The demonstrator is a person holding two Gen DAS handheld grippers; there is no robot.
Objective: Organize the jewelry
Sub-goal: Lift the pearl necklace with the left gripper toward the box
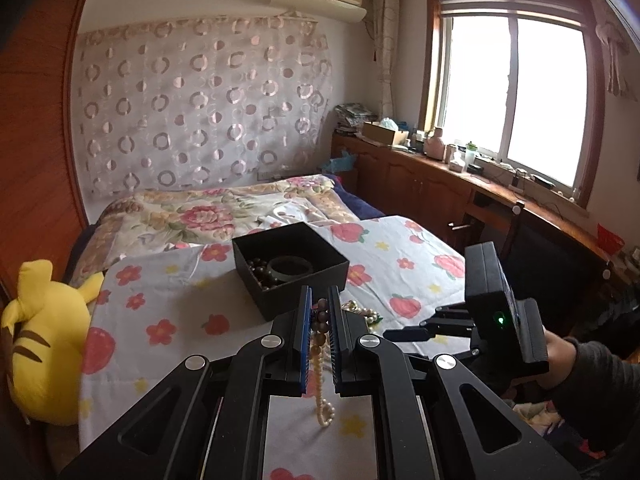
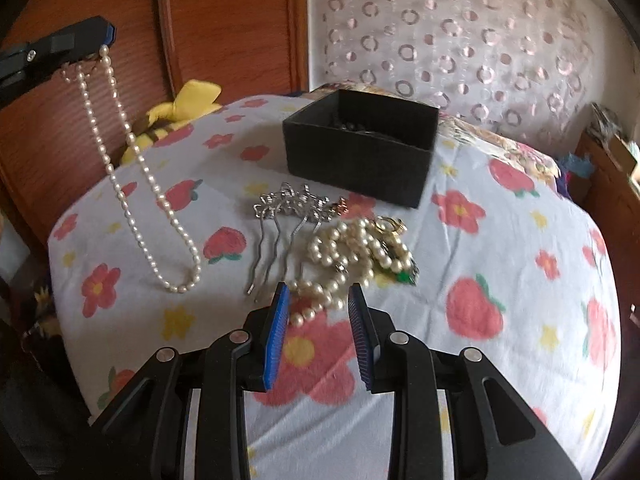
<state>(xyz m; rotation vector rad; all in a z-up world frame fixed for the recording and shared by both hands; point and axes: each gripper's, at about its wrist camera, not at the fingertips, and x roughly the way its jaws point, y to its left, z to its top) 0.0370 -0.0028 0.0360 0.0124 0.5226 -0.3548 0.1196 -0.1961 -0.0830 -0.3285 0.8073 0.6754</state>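
Observation:
My left gripper (image 1: 320, 304) is shut on a thin pearl necklace (image 1: 320, 380), held up above the bed; in the right wrist view the gripper (image 2: 106, 40) is at upper left with the necklace (image 2: 160, 204) hanging down in a long loop. An open black box (image 1: 290, 266) (image 2: 360, 144) sits on the floral sheet with dark beads and a dark bangle (image 1: 288, 267) inside. My right gripper (image 2: 318, 296) is open, just short of a heap of larger pearls with a gold piece (image 2: 352, 252). A silver hair comb (image 2: 288, 216) lies left of the heap.
A yellow plush toy (image 1: 44, 344) (image 2: 176, 116) lies at the bed's left edge by a wooden wardrobe (image 2: 224, 20). A quilt (image 1: 208, 212) is bunched at the far end of the bed. A long wooden cabinet (image 1: 440, 184) with clutter runs under the window on the right.

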